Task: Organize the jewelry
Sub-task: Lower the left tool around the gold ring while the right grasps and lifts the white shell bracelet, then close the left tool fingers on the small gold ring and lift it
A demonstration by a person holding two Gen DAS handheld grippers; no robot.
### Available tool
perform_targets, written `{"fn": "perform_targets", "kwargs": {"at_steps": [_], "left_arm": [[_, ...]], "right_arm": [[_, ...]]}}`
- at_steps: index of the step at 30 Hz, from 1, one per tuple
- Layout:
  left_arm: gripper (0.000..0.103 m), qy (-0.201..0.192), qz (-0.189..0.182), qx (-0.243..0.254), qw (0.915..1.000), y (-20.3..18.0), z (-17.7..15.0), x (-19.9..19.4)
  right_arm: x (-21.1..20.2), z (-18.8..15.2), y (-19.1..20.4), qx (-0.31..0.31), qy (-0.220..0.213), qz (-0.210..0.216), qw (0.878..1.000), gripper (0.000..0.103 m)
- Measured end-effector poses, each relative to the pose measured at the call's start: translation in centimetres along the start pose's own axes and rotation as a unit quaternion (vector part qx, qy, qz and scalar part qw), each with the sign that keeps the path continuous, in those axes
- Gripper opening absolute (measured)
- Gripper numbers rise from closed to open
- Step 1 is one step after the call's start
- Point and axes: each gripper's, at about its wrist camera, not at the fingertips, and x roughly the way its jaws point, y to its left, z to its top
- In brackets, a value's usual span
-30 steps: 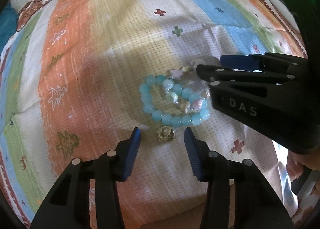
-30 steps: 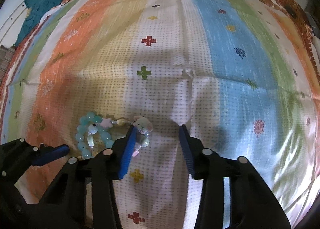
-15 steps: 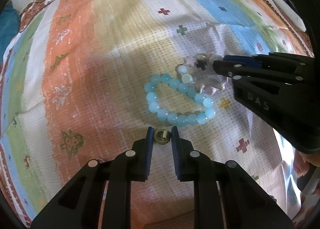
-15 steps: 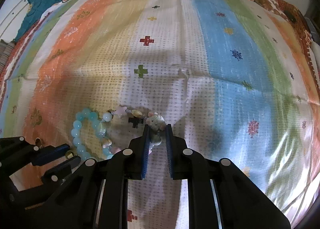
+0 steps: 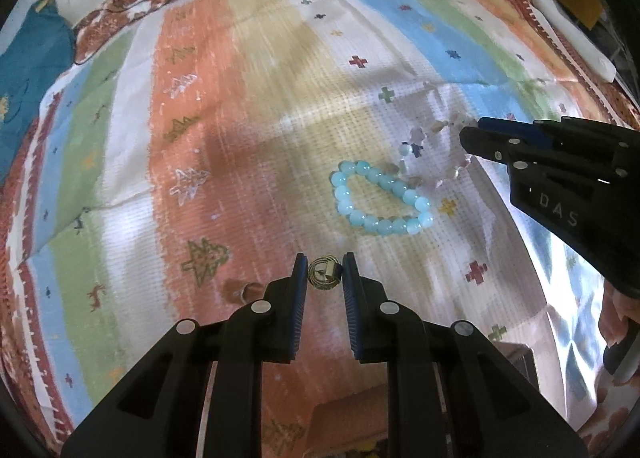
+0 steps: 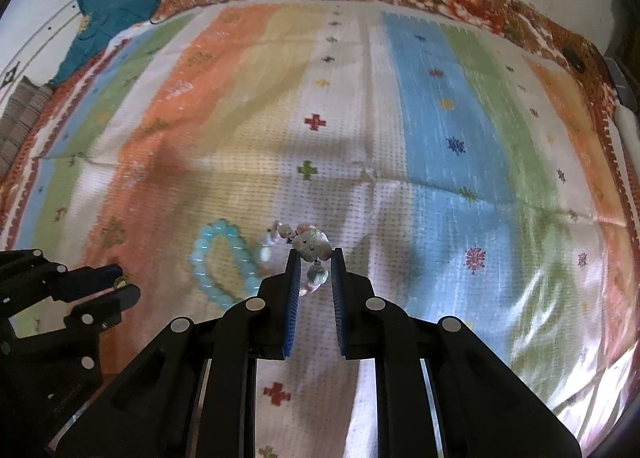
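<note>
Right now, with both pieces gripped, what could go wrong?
1. The left hand-held gripper pinches the small gold ring only at its tips; it may slip out.
2. The charm bracelet dangles from the right hand-held gripper close to the aqua bead bracelet; it could snag and drag it.

Ahead of your left gripper (image 5: 324, 278) the turquoise bead bracelet (image 5: 380, 197) lies flat on the striped woven cloth (image 5: 248, 105); your right gripper (image 5: 468, 131) blocks the way beyond it to the right. Leftward the cloth lies bare. Ahead and right of your right gripper, cloth is clear.
</note>
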Motion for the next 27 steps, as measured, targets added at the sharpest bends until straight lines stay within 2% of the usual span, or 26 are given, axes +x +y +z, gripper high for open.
{"fn": "perform_targets", "kwargs": {"at_steps": [8, 9, 10, 11, 16, 27], "left_arm": [[0.017, -0.018, 0.004, -0.017, 0.9997, 0.5, -1.4, -2.8], [0.017, -0.018, 0.004, -0.019, 0.9996, 0.7, -1.5, -2.9], [0.017, -0.02, 0.004, -0.023, 0.9995, 0.8, -1.7, -3.1], [0.017, -0.02, 0.003, -0.026, 0.9995, 1.0, -1.9, -3.3], [0.017, -0.023, 0.003, -0.032, 0.9992, 1.1, -2.9, -4.0], [0.018, -0.032, -0.002, -0.041, 0.9986, 1.3, -3.2, -5.1]], "right_arm": [[-2.3, -1.1, 1.0, 0.001, -0.019, 0.005, 1.0, 0.016], [-2.7, -1.2, 1.2, -0.002, -0.022, 0.004, 1.0, 0.012], [-3.1, -1.3, 1.3, -0.004, -0.025, 0.004, 1.0, 0.004], [-3.6, -1.4, 1.4, -0.005, -0.03, 0.004, 1.0, 0.001], [-5.1, -1.6, 2.0, -0.015, -0.044, 0.007, 0.999, 0.001], [-3.1, -2.1, 1.1, 0.007, -0.009, 0.007, 1.0, 0.001]]}}
